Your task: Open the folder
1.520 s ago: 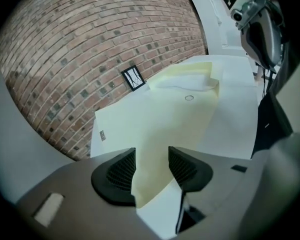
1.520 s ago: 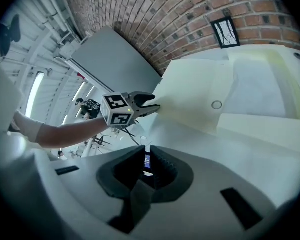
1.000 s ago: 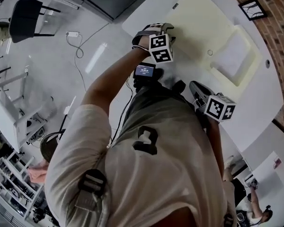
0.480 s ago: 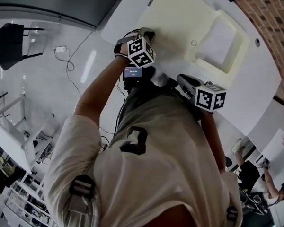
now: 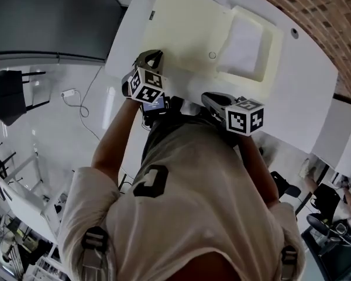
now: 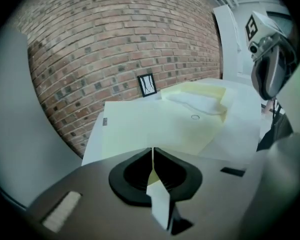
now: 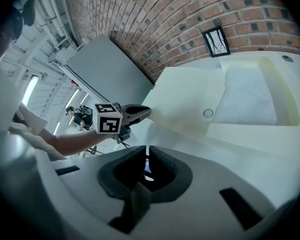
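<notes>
Left gripper (image 6: 152, 153) clamped on folder (image 6: 155, 126) cover edge; right gripper (image 7: 147, 150) closed, empty, clear of it. Risk: thin cover slips free, or unpinned folder drags along.

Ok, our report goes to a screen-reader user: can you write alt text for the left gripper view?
The left gripper has its jaws closed on the near edge of a pale yellow folder lying on a white table. Behind it stands a brick wall with a small framed picture.
</notes>
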The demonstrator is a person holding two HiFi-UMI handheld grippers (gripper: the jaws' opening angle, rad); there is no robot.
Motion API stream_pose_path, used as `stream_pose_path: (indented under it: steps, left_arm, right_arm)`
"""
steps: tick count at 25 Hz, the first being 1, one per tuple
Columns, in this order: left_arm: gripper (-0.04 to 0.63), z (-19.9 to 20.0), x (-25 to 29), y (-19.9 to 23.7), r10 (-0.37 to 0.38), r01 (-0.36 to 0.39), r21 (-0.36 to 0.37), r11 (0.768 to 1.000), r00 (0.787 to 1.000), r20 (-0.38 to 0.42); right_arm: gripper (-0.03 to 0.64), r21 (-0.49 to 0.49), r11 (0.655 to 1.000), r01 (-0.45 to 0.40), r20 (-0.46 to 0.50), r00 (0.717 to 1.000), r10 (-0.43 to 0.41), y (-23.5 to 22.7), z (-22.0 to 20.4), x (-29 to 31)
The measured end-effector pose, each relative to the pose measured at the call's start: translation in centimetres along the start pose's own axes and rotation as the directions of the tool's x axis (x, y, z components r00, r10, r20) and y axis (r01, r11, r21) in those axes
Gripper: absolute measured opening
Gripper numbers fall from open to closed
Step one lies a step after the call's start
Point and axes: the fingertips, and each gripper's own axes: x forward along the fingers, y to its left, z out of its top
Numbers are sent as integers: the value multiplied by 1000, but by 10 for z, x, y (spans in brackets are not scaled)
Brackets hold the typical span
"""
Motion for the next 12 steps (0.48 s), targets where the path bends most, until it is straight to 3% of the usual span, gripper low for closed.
stream_pose_path:
  steps: [6,12]
  left_arm:
    - [12,31,-23,-5,31,-30,-28,999,998,56]
    - [12,53,-47,-10,9,-2,-58,998,992,129]
  right_arm:
    - [17,-21,1000,-15,27,999,16,-2,-1,-11]
    - [17,24,1000,-3,77,997,1,-7,0,-18]
